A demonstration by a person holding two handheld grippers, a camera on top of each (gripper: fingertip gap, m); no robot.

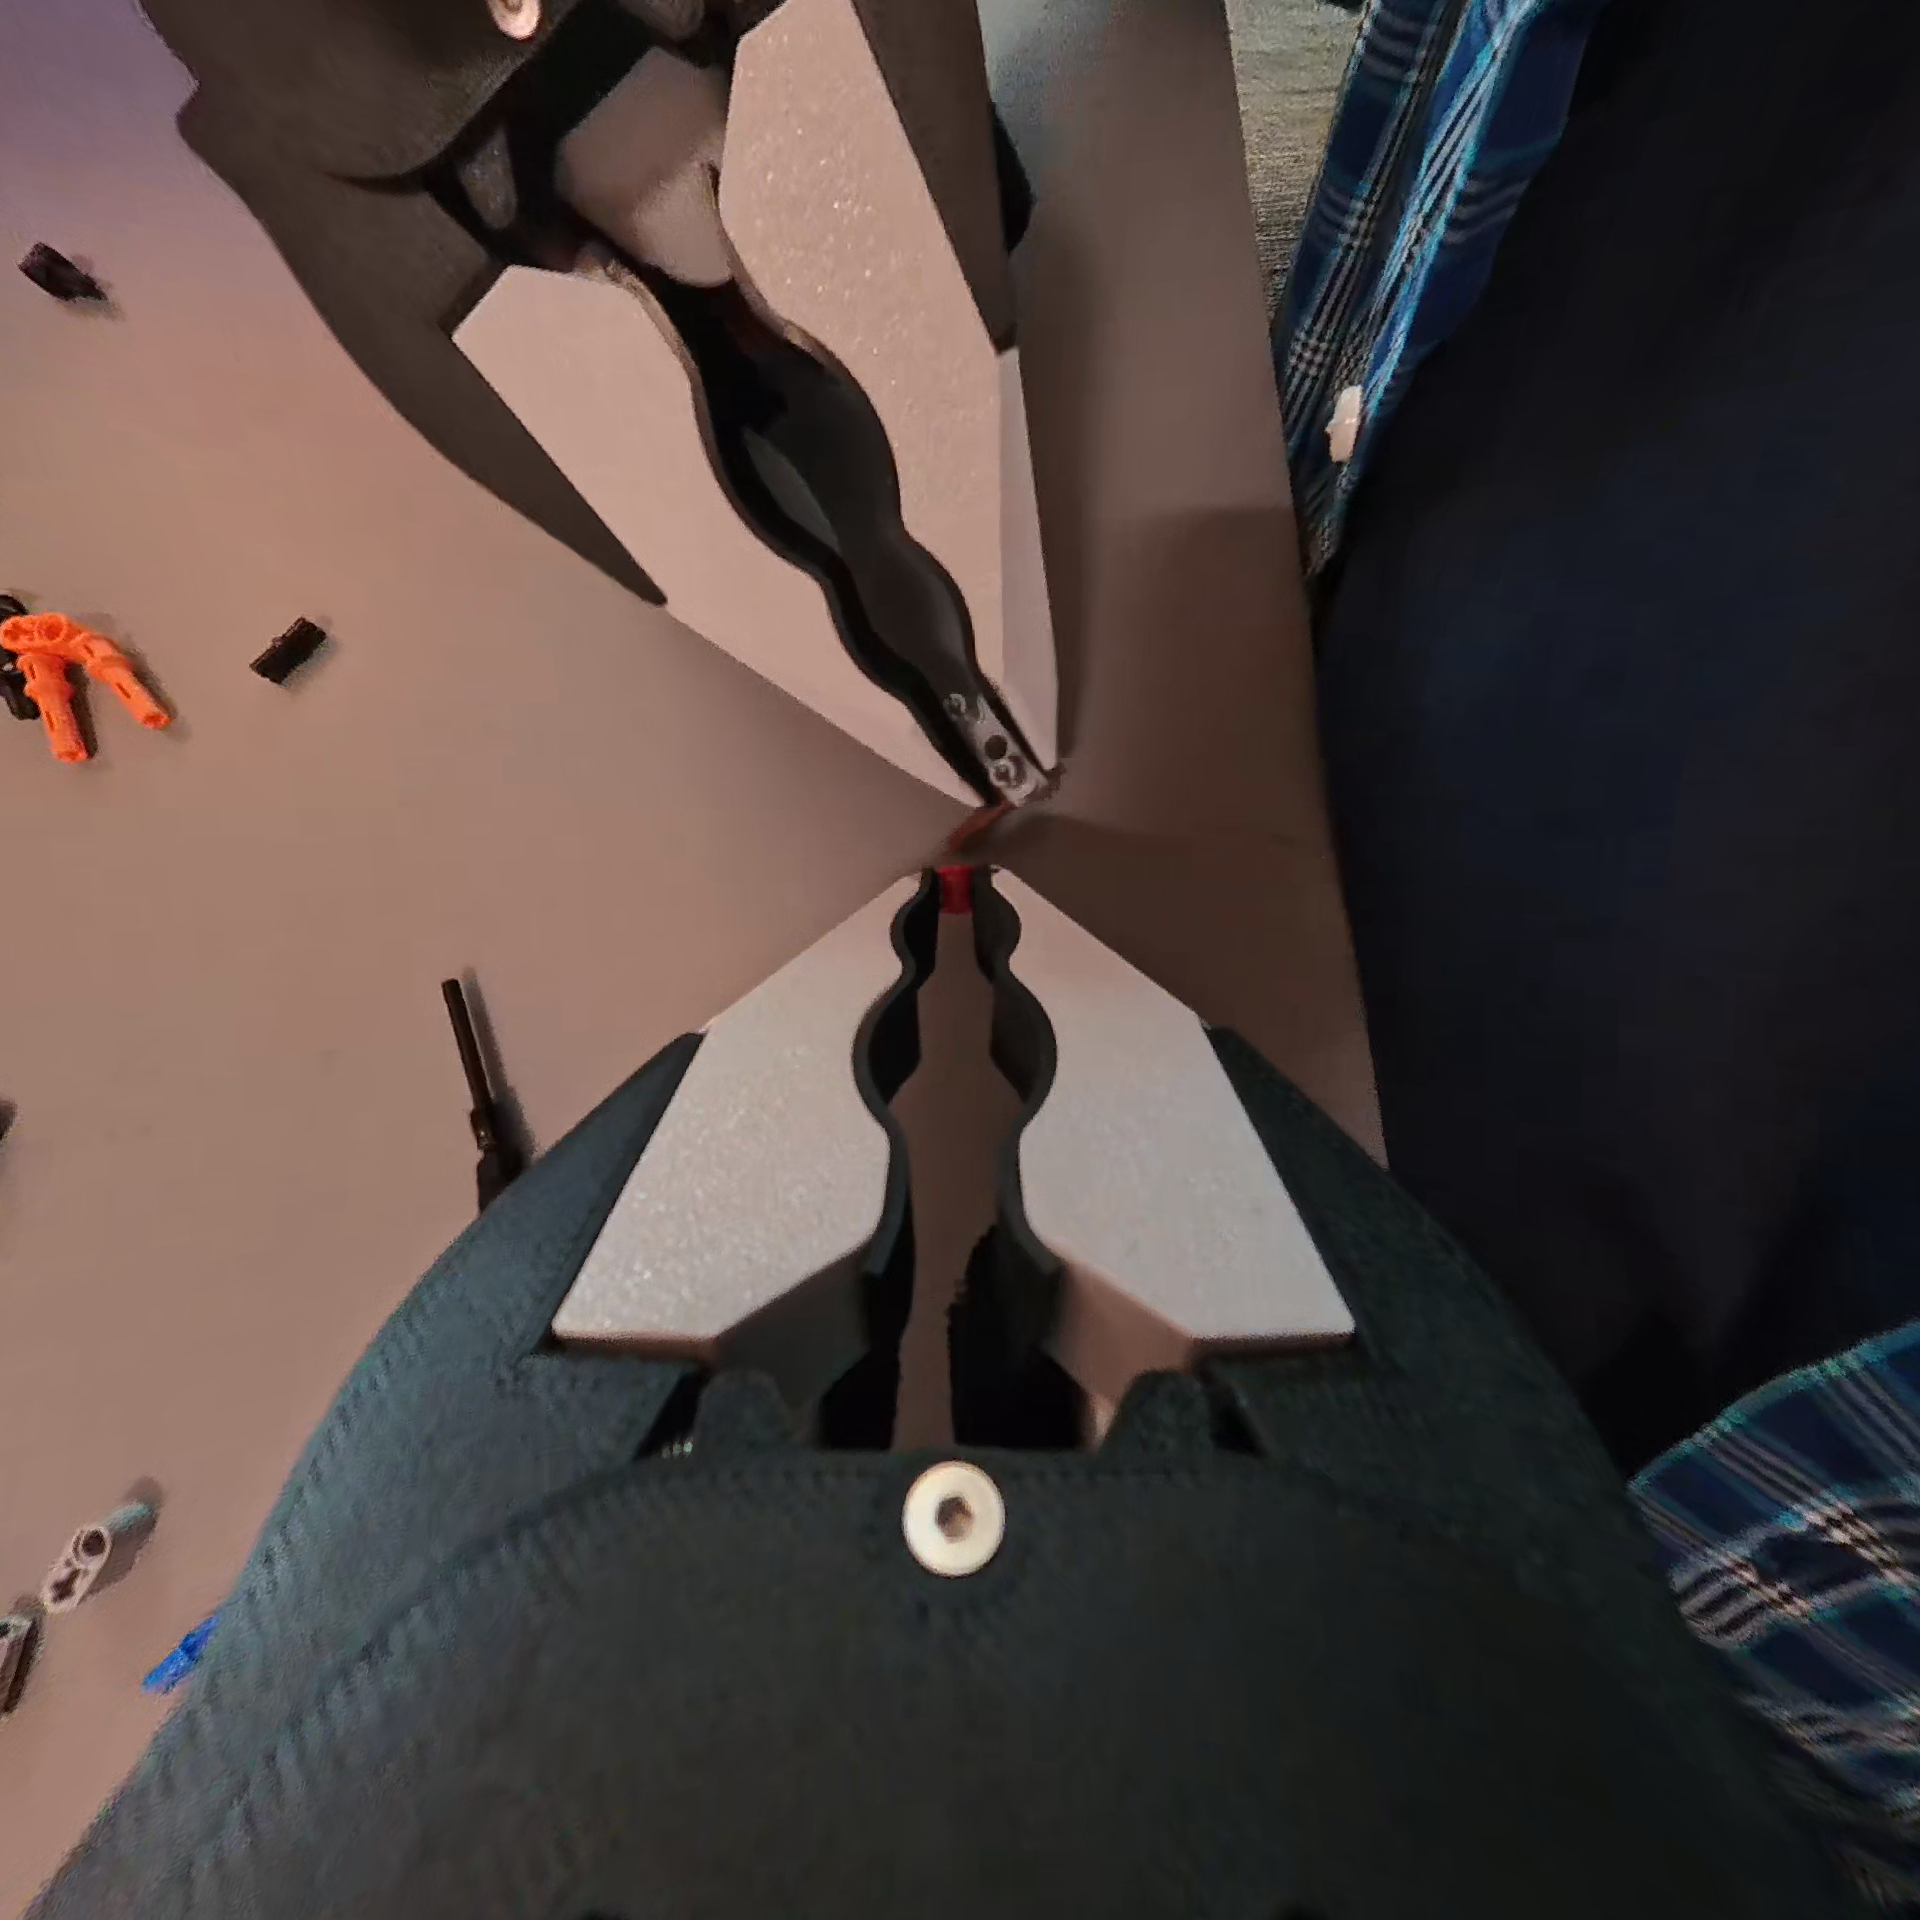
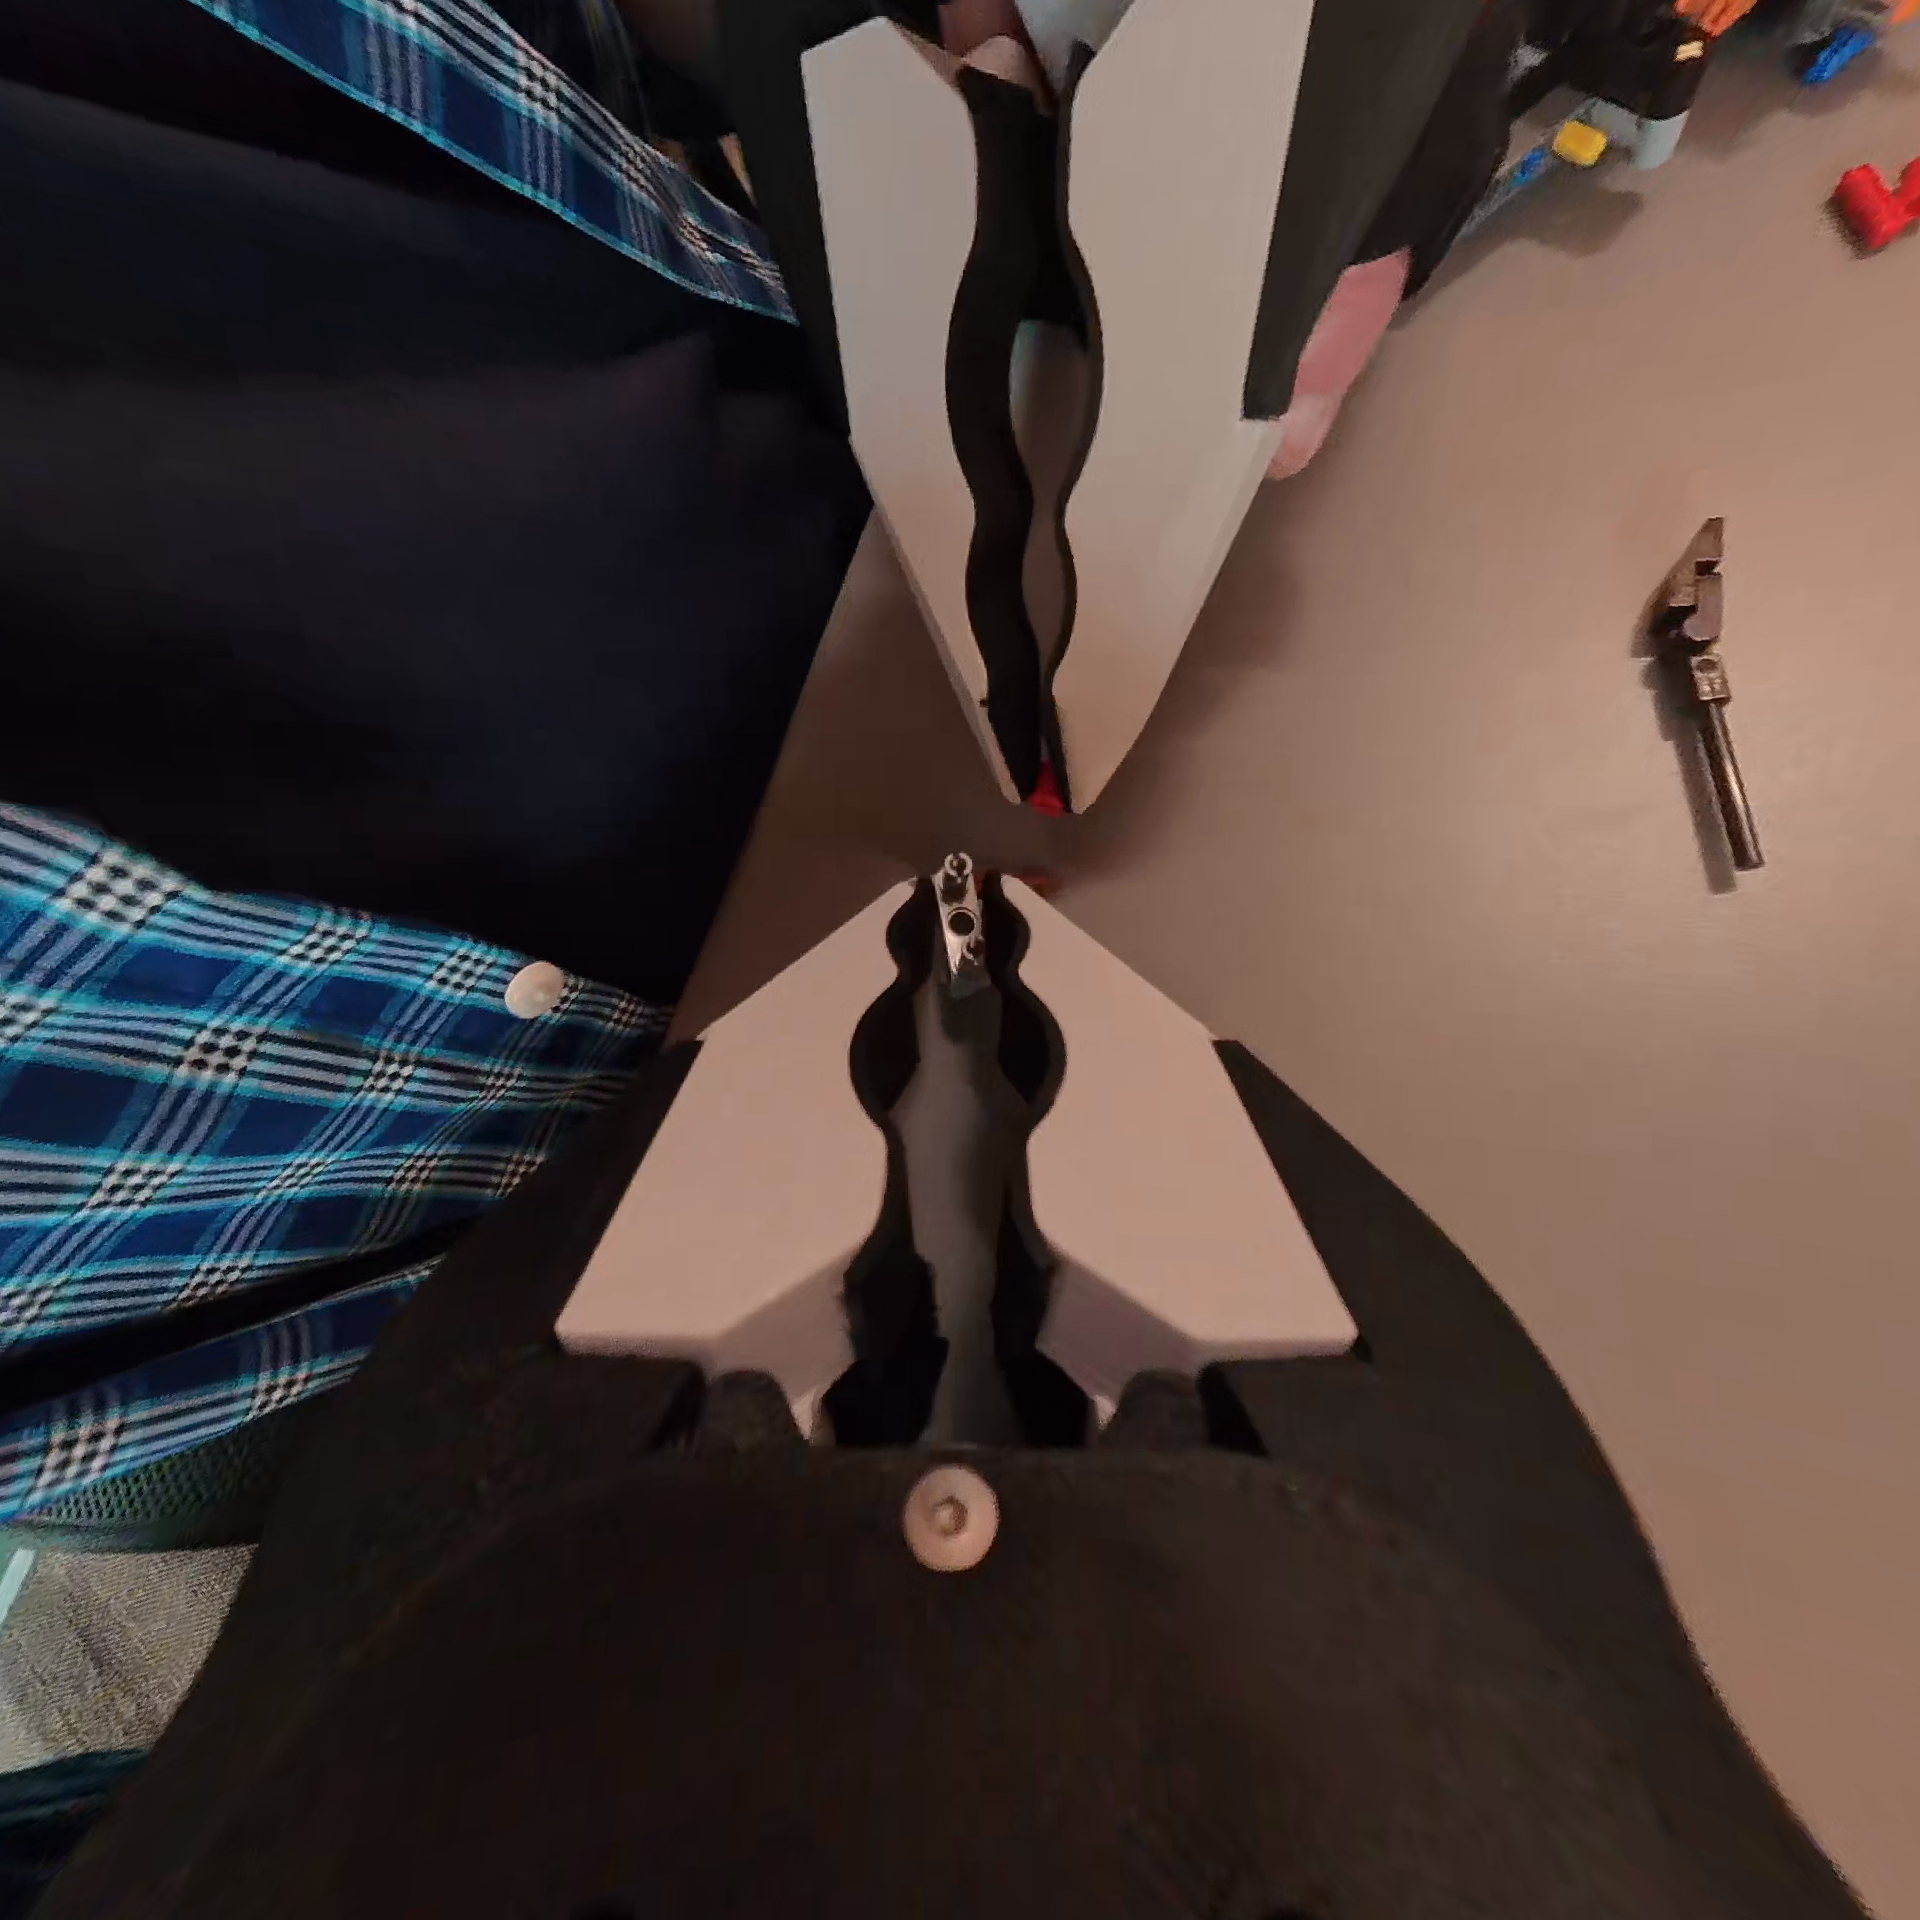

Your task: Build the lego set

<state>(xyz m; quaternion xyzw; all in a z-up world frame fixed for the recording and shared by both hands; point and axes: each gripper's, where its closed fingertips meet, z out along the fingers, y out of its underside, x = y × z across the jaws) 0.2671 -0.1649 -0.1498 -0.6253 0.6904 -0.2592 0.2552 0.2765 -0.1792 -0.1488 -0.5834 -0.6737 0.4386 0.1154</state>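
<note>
The left gripper (image 1: 958, 891) pinched a small red piece (image 1: 954, 894), tip-to-tip with the right gripper (image 2: 961, 914), which clamped a grey holed beam (image 2: 958, 920).

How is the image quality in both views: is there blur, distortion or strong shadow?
Left wrist view: wide-angle bending at the edges, orange pieces sharp, red piece at the tips soft. Right wrist view: dim warm light, far bricks blurred, dark axle casts a soft shadow.

Red piece (image 1: 954, 891) in left tool (image 1: 956, 883): mostly hidden between fingertips, shape indeterminate. Grey beam (image 2: 958, 920) in right tool (image 2: 961, 896): lower end concealed. Orange connectors (image 1: 62, 665): partly cut by left edge. Coloured bricks (image 2: 1704, 62), top right corner: blurred, cropped. Blue piece (image 1: 179, 1652): partly covered by tool body.
</note>
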